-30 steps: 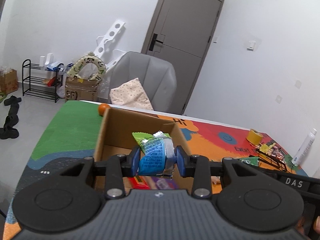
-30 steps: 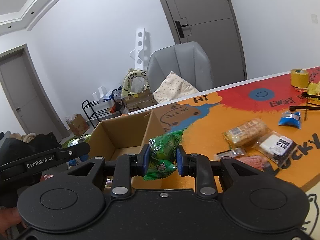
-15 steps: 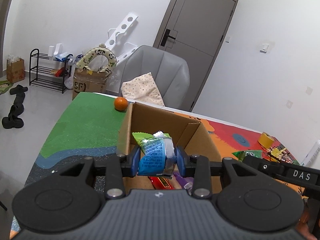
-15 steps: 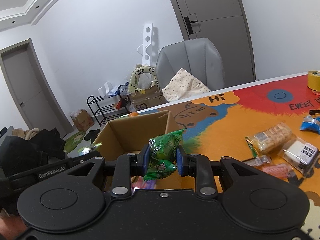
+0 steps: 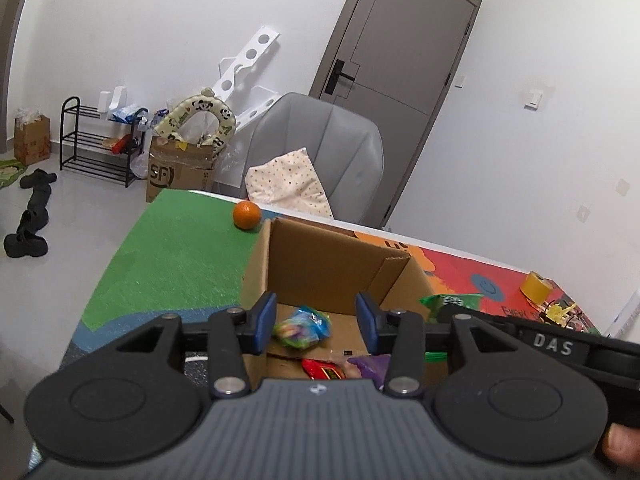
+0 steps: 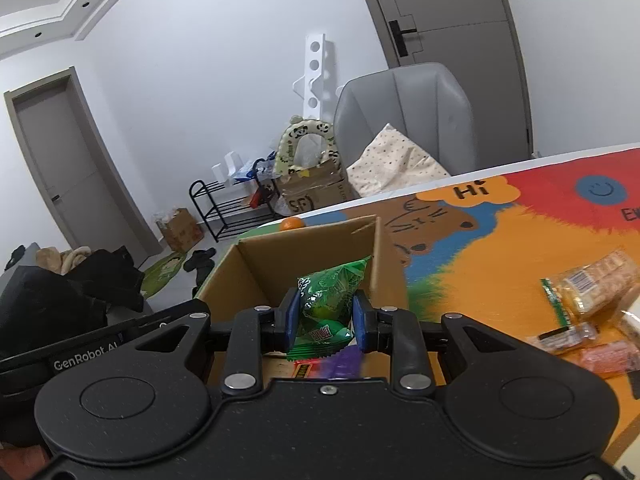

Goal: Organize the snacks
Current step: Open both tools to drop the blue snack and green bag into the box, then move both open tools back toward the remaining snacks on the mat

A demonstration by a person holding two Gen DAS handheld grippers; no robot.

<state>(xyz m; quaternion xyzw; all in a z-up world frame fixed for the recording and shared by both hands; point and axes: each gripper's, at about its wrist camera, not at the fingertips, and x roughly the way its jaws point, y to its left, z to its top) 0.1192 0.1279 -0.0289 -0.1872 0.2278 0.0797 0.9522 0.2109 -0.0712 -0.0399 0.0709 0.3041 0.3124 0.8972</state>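
An open cardboard box (image 5: 332,264) stands on the colourful table mat; it also shows in the right wrist view (image 6: 304,252). My left gripper (image 5: 316,320) is open above the box. The blue-green snack packet (image 5: 302,326) lies on the box floor below it, beside a red packet (image 5: 322,368) and a purple packet (image 5: 370,362). My right gripper (image 6: 324,318) is shut on a green snack packet (image 6: 330,304) and holds it over the box's near right part. The green packet's tip shows in the left wrist view (image 5: 448,302).
An orange (image 5: 247,215) sits on the green mat behind the box. Wrapped biscuits (image 6: 592,284) and small packets (image 6: 604,356) lie on the mat to the right. A tape roll (image 5: 538,286) is at the far right. A grey chair (image 5: 320,156) stands behind the table.
My left gripper opened and let the blue-green packet fall into the box. My right gripper moved left over the box, still holding the green packet.
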